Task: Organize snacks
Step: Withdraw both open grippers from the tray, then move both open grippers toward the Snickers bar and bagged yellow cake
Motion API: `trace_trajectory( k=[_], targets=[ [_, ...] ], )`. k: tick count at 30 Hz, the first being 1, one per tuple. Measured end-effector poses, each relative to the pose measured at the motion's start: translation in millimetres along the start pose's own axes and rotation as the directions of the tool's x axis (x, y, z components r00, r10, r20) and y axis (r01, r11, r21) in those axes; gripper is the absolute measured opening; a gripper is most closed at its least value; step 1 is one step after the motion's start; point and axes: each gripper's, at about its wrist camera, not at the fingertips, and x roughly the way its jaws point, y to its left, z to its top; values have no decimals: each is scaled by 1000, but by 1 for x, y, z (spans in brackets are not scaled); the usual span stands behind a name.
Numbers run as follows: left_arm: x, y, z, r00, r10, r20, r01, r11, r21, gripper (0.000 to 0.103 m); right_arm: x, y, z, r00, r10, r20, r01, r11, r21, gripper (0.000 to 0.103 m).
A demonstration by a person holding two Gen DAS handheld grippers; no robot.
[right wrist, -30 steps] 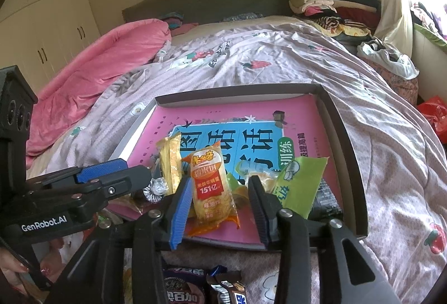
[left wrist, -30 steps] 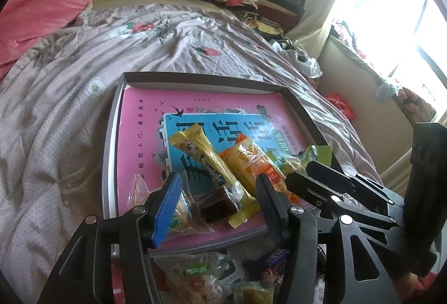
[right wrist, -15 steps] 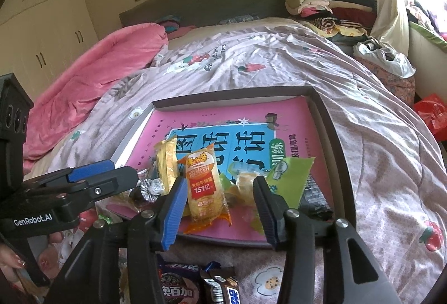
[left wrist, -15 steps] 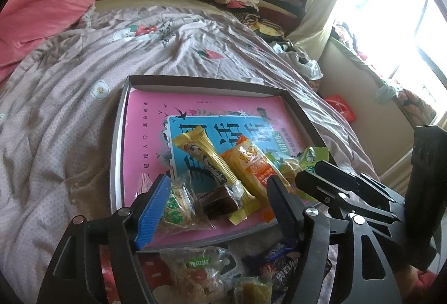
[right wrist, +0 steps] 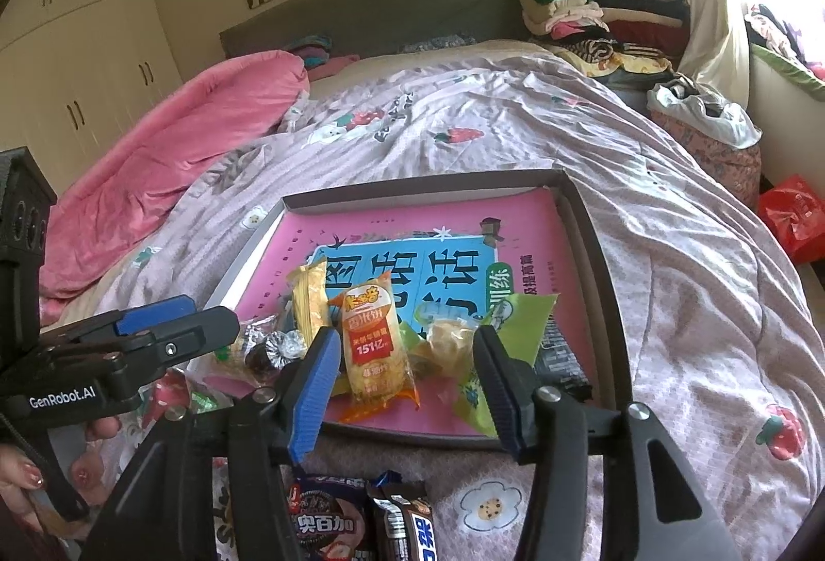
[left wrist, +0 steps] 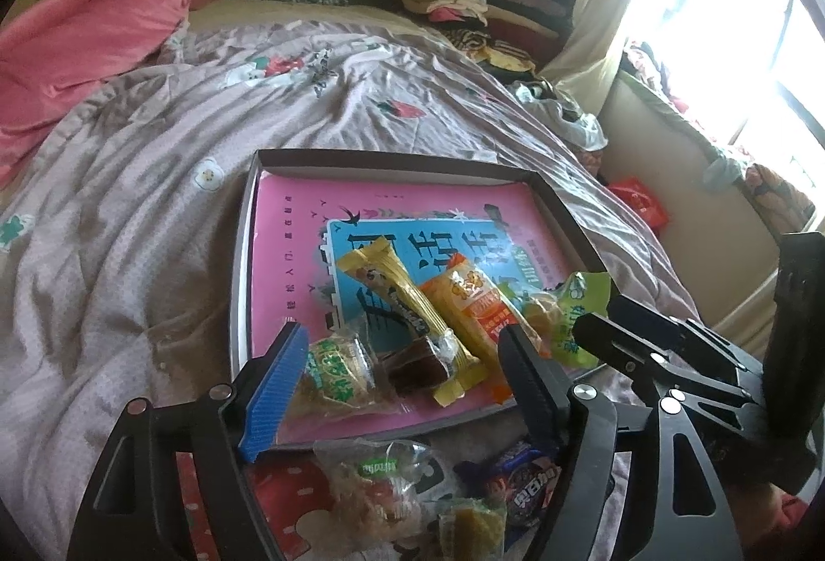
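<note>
A dark shallow tray holding a pink book lies on the bed. At its near end lie a yellow bar, an orange packet, a green packet, a clear green-labelled packet and a brown snack. My left gripper hangs over the last two, its jaws opening and no pad touching them. My right gripper straddles the orange packet, which rests in the tray; its jaws are opening too, clear of the wrapper.
Loose snacks lie on the quilt before the tray: a clear bag and dark chocolate packets. A pink duvet is at the left, piled clothes at the headboard. A hand holds the left gripper.
The left jaws spread wide and let go of the clear green-labelled packet, which now lies in the tray. The right jaws widened around the orange packet. Both grippers drew back slightly.
</note>
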Motion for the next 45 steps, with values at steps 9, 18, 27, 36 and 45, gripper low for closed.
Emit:
trace_trajectory(
  k=[9,18,27,36,45],
  targets=[
    [-6,-3,-1,1000,-7,-1,7,1000,1,78,-7,0,0,1000,-7,9,7,1000,1,56],
    [-14,-12,-6,1000,0,-8,1,1000,13,78,-19,0,-4,1000,-3,16,3,1000,-3,60],
    [-22,-25,-13,1000,-2,-12,3,999,36,78,-29,-3,-10,1000,0,10,0,1000,8,61],
    [-33,-29,-20,1000,18,-21,-17,999,52,78,-38,0,-20,1000,9,-3,-9,1000,-5,61],
    [-38,-27,-33,999,24,-46,-22,999,45,78,-45,1,-27,1000,9,-7,-9,1000,-18,61]
  ],
)
